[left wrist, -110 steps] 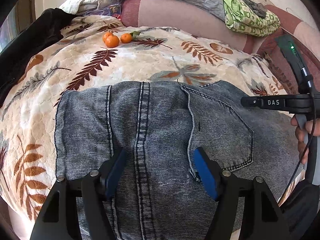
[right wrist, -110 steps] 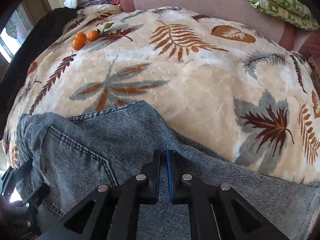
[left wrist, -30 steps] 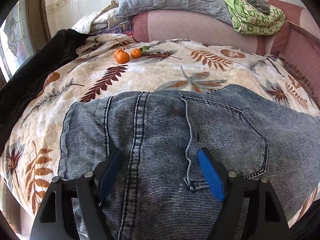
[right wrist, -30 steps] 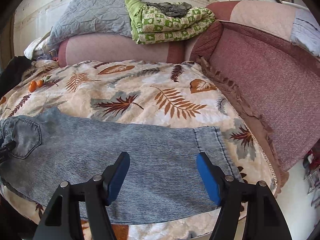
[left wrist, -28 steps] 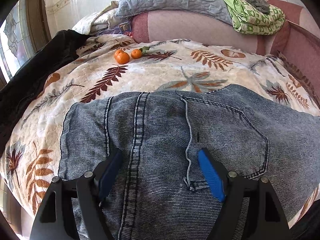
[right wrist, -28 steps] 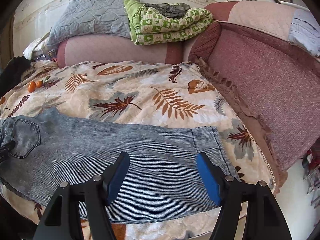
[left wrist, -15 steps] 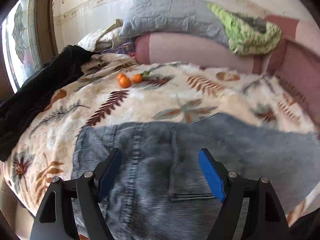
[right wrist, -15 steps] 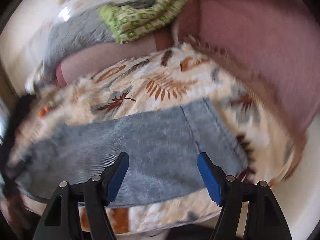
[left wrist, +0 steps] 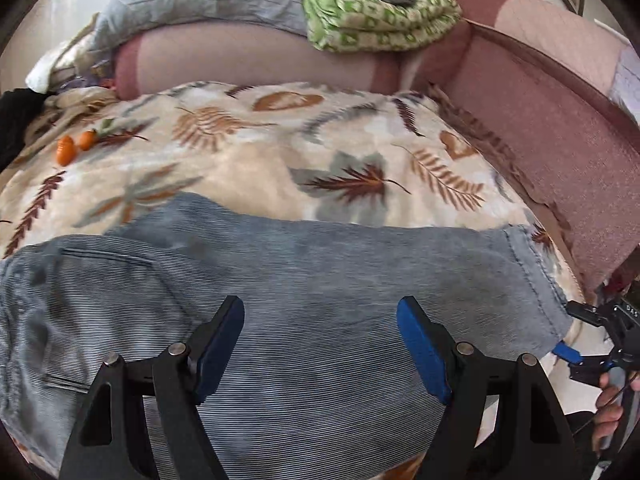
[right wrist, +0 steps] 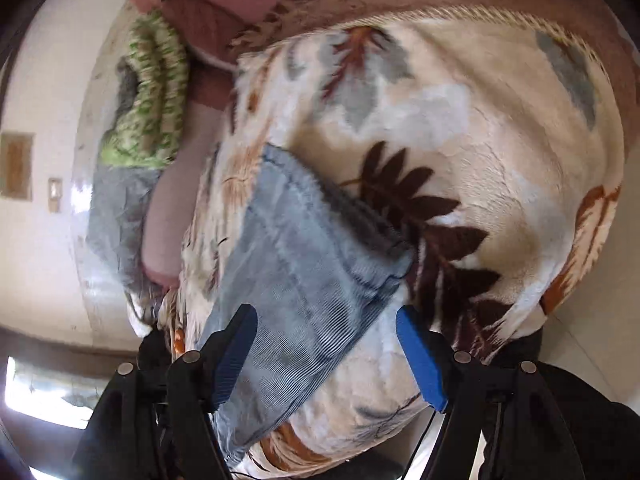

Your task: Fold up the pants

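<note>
No lettering, label, brand or number can be read in either wrist view. The pants (left wrist: pixel 304 280) carry no visible tag, the leaf-print blanket (left wrist: pixel 280 152) and the green patterned quilt (left wrist: pixel 372 12) show only pattern, and the other gripper (left wrist: pixel 600 336) at the right edge of the left wrist view is too small and blurred for any marking to be made out.
</note>
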{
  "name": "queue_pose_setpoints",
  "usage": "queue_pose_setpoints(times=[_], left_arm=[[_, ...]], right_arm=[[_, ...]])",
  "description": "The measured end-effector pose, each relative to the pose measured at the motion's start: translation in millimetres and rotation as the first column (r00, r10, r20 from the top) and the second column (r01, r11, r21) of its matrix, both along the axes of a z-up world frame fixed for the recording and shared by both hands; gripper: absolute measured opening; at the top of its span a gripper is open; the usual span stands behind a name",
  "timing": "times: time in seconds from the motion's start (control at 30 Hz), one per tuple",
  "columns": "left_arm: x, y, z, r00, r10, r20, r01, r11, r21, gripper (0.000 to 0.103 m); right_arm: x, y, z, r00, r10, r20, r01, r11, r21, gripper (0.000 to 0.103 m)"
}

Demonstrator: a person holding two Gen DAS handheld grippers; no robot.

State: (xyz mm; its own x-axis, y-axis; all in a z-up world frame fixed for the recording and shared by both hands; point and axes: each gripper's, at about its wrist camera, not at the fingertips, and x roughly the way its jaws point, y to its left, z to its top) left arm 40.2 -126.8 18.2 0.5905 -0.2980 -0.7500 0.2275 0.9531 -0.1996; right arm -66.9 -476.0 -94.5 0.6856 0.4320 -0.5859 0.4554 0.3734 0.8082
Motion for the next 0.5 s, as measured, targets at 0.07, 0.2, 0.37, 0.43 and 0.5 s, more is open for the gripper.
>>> queue_pose_setpoints(times=[0.07,0.2,0.37,0.43,0.5], left_arm=[[0,-15,-1,1.000,-0.020,-0.008,0.020,1.000,-0.004,0.079],[7,-41,-12,0.999,-0.040,-0.033,0.041,0.999,0.035,0.079],[16,-69,-47,0.993,-0.052,-0.106,0.071,0.979,0.191,0.081],[12,-74,-46,0.995,-0.058,-0.084,0.076,0.971,0.228,0.082],[8,-70,-38,0.996,-0.045,-0.082,0.061,0.976,0.207,0.082]], right_arm=[[-2,-2,3,1.000,-0.021,0.002,0.021,1.000,-0.015,0.073],[7,-12,4,0.999,-0.041,-0.010,0.040,0.998,-0.049,0.073],[14,-21,0,0.997,-0.036,-0.066,0.029,0.994,-0.108,0.041],[13,-23,-1,0.998,-0.020,-0.067,0.012,0.993,-0.117,0.031],[16,-22,2,0.998,-0.001,-0.069,-0.010,0.988,-0.156,0.029]])
